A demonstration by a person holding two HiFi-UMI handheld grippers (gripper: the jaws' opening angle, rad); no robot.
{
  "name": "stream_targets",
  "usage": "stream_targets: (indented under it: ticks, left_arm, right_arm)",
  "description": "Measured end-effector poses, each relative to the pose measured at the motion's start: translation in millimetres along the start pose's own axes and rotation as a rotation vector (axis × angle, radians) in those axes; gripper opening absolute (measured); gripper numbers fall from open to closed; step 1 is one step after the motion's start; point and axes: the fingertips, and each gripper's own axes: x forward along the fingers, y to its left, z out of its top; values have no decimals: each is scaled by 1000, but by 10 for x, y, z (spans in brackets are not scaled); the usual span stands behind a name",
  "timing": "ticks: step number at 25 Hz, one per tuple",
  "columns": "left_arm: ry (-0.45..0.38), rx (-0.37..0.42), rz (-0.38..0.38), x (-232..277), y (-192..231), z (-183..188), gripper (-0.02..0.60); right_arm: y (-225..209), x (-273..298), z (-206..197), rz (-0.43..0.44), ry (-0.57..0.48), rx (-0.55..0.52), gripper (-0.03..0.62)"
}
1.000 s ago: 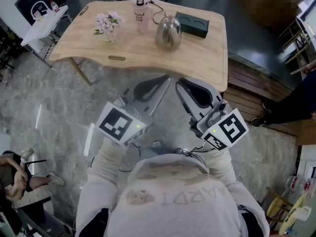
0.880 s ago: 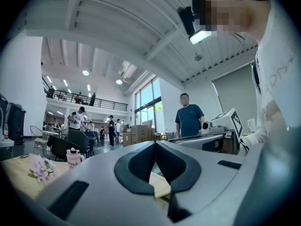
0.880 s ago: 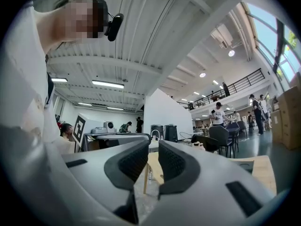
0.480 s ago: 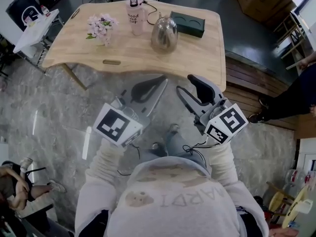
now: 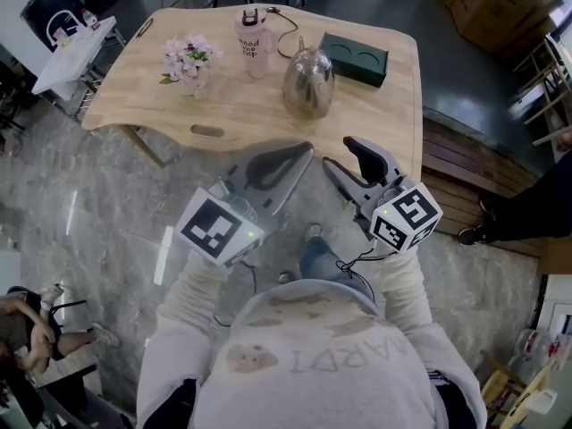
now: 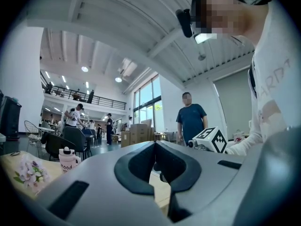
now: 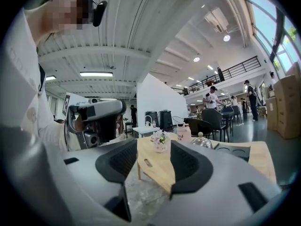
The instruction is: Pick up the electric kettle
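Nearest, head view: left hand-held gripper [image 5: 293, 157] at approx 6 o'clock in frame. Its own view shows the pads [image 6: 141, 166] pressed together w/ nothing btw them. Just to its 3 o'clock sits the right hand-held gripper [image 5: 345, 155], jaws wide apart. They have just been opening and hold nothing; only floor [image 5: 116, 195] and counter edge show through the gap in the right gripper view. Both point toward 12 o'clock, over grey stone floor, short of the counter [image 5: 241, 114].

Electric kettle [image 5: 308, 83]: upright on the counter, approx 11 o'clock from the right hand-held gripper and 12–1 o'clock from the left, well apart from both, untouched. In the right gripper view it stands just past the right-side pad, at approx 1 o'clock of the gap.

Farther back: flowers [image 5: 188, 59] at the kettle's 9–10 o'clock, pink cup [image 5: 253, 32] at its 11 o'clock, dark tray [image 5: 355, 47] at its 1–2 o'clock, near the far edge.
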Motion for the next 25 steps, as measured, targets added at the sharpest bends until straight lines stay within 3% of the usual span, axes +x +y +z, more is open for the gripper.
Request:
stream_targets:
  ticks: [14, 25]
  left_arm:
    - [17, -37, 53, 729, 767, -128, 14]
    - [20, -34, 86, 1113, 1191, -260, 14]
  right_arm:
    - [-1109, 743, -538, 75, 127, 82, 219]
    - [-1571, 1169, -991, 178, 242, 144, 225]
